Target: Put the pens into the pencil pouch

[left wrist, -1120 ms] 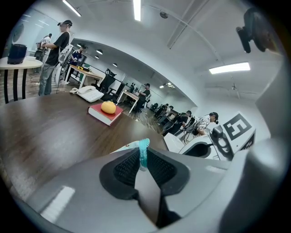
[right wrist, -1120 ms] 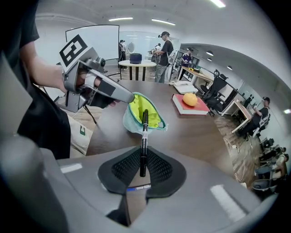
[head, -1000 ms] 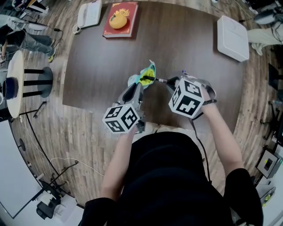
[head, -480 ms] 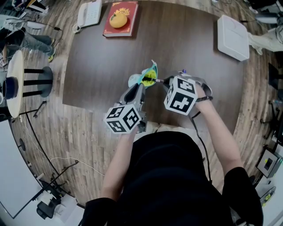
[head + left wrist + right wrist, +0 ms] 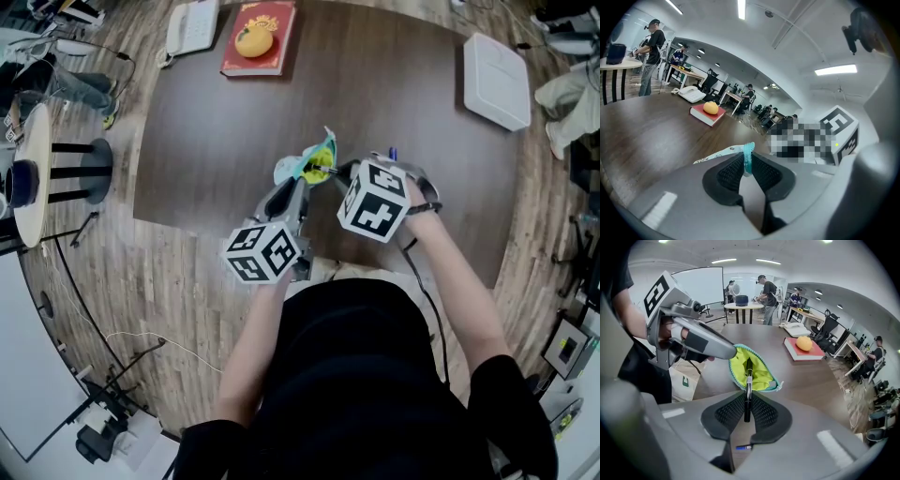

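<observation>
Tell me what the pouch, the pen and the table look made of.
The pouch looks like soft matte fabric: lime lining, teal zip edge, limp folds. The pen seems to be glossy black plastic: a smooth barrel with a light highlight along it. The table looks like dark wood or wood-look laminate, satin: grain lines, faint sheen; which one I cannot tell.

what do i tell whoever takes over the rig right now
Left gripper: shut on the pouch rim, holding its mouth open.
Right gripper: shut on a black pen, whose front end is inside the pouch mouth.
Blue pen: lying on the table by the right gripper.
Done: no pen released into the pouch that I can see.
Left: drop the black pen in, then probably fetch the blue pen.
</observation>
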The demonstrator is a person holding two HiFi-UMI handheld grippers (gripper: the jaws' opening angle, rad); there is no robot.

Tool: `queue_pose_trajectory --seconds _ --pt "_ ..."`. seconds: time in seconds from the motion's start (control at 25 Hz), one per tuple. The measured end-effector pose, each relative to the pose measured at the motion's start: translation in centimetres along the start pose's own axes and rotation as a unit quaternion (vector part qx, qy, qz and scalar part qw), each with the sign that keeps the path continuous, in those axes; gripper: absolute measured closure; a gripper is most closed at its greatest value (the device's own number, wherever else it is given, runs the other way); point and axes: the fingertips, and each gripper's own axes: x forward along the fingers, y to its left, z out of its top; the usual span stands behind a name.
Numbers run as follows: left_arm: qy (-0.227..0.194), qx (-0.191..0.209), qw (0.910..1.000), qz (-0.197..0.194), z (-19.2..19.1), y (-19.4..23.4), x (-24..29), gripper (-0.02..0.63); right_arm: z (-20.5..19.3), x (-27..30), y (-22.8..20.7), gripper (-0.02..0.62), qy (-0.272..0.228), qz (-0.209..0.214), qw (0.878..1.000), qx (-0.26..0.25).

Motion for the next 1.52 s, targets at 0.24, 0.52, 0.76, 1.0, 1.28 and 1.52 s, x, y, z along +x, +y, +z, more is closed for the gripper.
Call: queue_pose_trajectory --seconds 0.24,0.52,0.76,1.0,1.28,1.52 --pt "0.0 -0.002 1.0 -0.001 0.1 0.0 -0.1 0.558 1.1 0.3 0.5 0.548 -0.016 0.008 1.0 0.006" --pt "0.002 0.0 1.0 0.002 0.0 0.1 -0.1 0.558 1.6 0.8 0.6 0.546 -0.026 0.003 1.0 0.011" --pt "0.002 0.0 1.0 0.003 0.3 0.3 0.0 0.558 2.4 0.6 0.1 0.546 -0.046 -0.009 0.999 0.004" --pt "0.001 0.001 1.0 0.001 0.0 0.1 -0.4 0.558 2.6 0.2 1.0 0.545 -0.054 0.003 0.998 0.014" --pt "0.0 0.0 1.0 0.004 0.1 0.3 -0.4 0.558 2.5 0.0 0.6 0.545 -0.065 -0.004 0.998 0.017" --pt "0.0 0.0 1.0 0.005 0.4 0.5 -0.4 0.558 2.8 -0.8 0.1 0.545 -0.08 -0.013 0.996 0.026"
